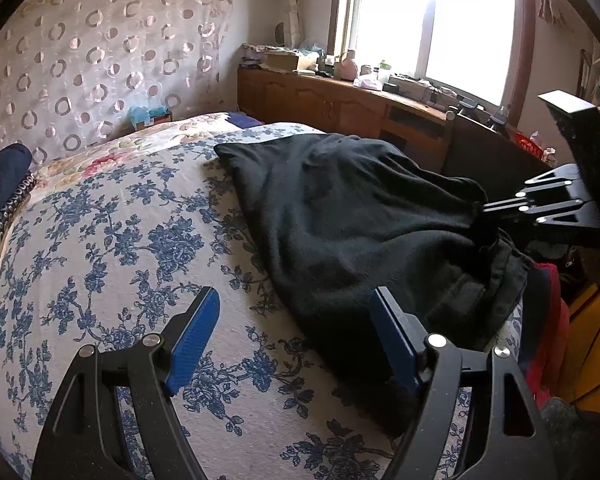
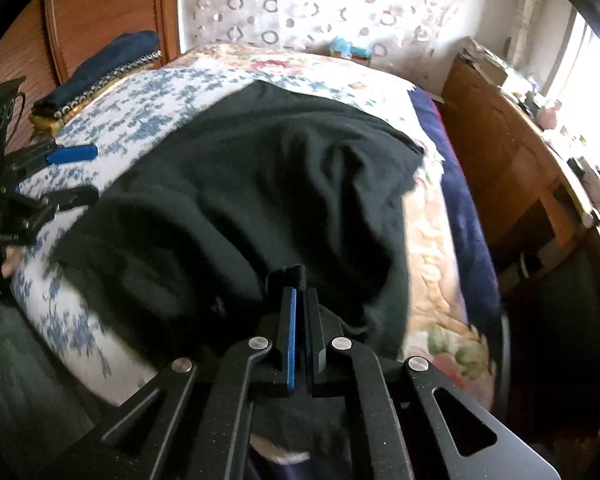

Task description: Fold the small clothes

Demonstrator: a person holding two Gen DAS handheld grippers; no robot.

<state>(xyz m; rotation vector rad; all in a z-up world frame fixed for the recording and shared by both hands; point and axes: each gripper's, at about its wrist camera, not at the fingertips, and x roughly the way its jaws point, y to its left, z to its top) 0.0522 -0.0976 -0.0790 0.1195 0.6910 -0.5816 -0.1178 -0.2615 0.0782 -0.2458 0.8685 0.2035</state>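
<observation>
Pinching black garment [image 2: 260,184], right gripper [image 2: 300,300], left gripper [image 1: 296,320] spread

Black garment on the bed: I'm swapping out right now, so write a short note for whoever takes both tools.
Left tool: open, empty, over the blue-flowered bedspread beside the garment.
Right tool: shut on the garment's near edge, lifting it into a bunch.
Garment: mostly lying rumpled on the bed.
Done: one edge gripped.
Left: no neat fold shows yet; grip a second edge, flatten, fold.

Both wrist views look close across the bed [image 1: 100,240], sharing, seemingly, the black garment [image 1: 340,208].
</observation>
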